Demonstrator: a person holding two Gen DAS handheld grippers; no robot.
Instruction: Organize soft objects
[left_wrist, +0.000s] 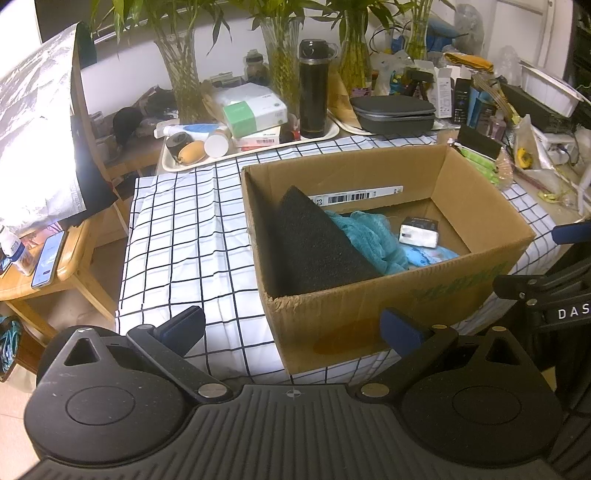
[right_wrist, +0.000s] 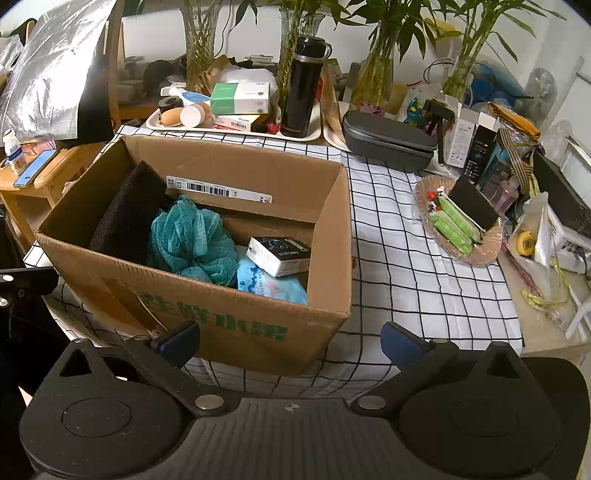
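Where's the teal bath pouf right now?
The teal bath pouf lies inside the cardboard box, between the black foam block and the small black-and-white carton.

Checked tablecloth (right_wrist: 399, 258) carries cardboard box (right_wrist: 207, 325), trays (right_wrist: 236, 131), grey case (right_wrist: 388, 144), wicker dish (right_wrist: 480, 254).

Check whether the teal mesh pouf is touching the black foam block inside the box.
Touching. The right wrist view shows the teal mesh pouf pressed against the black foam block, no gap between.
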